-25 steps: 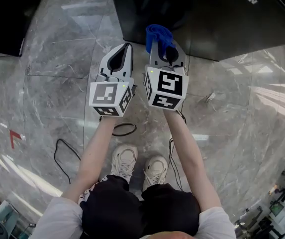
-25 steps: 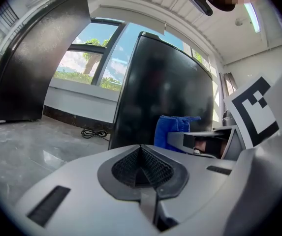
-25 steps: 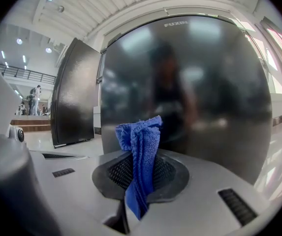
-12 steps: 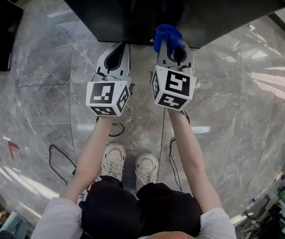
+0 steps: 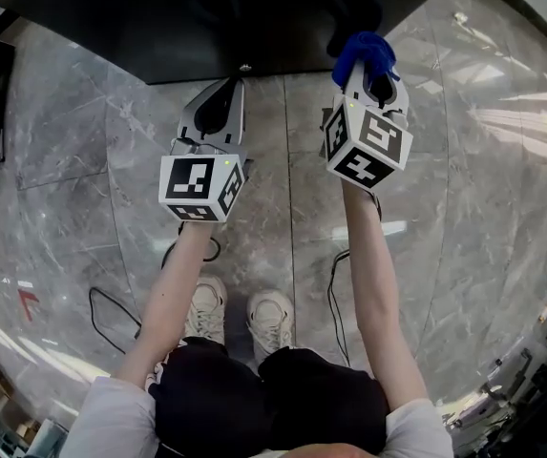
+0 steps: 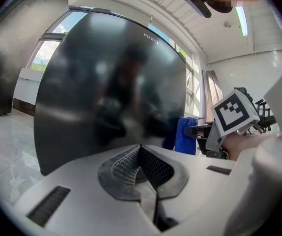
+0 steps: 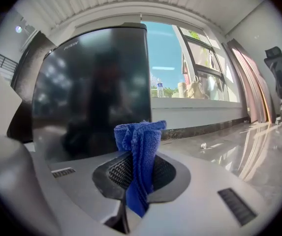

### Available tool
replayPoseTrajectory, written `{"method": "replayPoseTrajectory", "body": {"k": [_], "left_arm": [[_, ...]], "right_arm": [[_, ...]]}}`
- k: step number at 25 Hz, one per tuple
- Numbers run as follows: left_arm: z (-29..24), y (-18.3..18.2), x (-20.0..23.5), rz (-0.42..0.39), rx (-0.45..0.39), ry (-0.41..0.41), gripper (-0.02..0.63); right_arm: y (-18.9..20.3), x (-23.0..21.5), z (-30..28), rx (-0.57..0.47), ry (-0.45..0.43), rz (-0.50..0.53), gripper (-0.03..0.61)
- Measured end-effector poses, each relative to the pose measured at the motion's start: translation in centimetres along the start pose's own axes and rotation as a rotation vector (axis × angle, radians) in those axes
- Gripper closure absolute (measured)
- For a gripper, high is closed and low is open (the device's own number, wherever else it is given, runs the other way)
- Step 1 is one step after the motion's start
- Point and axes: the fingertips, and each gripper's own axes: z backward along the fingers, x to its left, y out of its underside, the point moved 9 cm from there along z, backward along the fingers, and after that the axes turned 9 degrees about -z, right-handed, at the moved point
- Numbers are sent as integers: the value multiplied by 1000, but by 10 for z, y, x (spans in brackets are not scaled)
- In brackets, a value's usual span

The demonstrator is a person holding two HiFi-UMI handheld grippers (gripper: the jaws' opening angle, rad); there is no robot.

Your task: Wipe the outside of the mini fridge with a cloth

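Both arms have pushed forward, and the right hand-held gripper (image 5: pixel 367 65) has swung rightward. Clamped on the blue cloth (image 5: pixel 361 48), it is the nearer to the fridge (image 5: pixel 206 17), just ahead. By contrast, the left hand-held gripper (image 5: pixel 227 93) is closed and empty.

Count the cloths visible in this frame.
1: a blue cloth clamped in the jaws of the right gripper, near the black mini fridge. The left gripper is shut on nothing. No other cloth shows.

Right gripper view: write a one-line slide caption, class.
Right gripper, jaws shut on a bunched blue cloth, faces the glossy black mini fridge beside a bright window.
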Motion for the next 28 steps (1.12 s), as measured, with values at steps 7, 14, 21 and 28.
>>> {"method": "replayPoseTrajectory", "body": {"k": [7,14,21,28], "left_arm": [[-4,0,-10,-9,5,20,609],[2,-1,-2,-3,-6,1,609],[12,-3,13,11,-16,-40,609],[37,6,41,-6,-13,-123,609]], "right_arm": [[-5,-19,-6,-20,49,37,514],[-4,-20,-8,-25,72,19,514],[0,-13,2,-13,93,-10,514],[24,51,28,46,-74,-24,514]]}}
